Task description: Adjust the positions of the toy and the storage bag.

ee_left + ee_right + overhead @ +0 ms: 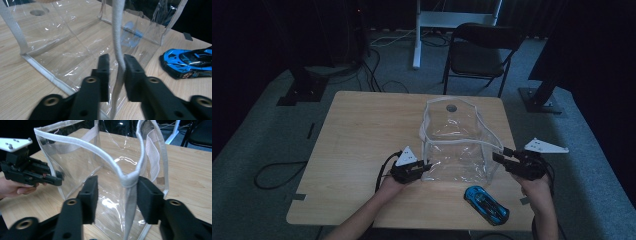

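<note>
A clear plastic bag [457, 142] with white trim stands open-topped on the wooden table [362, 130]. My left gripper [426, 168] is at its near left corner. In the left gripper view the bag's white edge strip [117, 32] runs between the jaws of the left gripper [117, 63]; it brushes the right pad and a gap shows at the left pad. My right gripper [497, 157] is at the near right corner. There the bag's corner seam [128, 181] sits between the jaws of the right gripper [117, 185], beside the right pad and well apart from the left one. A blue toy car [486, 204] lies in front of the bag.
A black folding chair [479, 52] and a white stand leg [417, 35] are on the carpet beyond the table. Cables trail on the floor at left. The bag has a round hole [37, 12] in its far wall. Bare tabletop stretches left of the bag.
</note>
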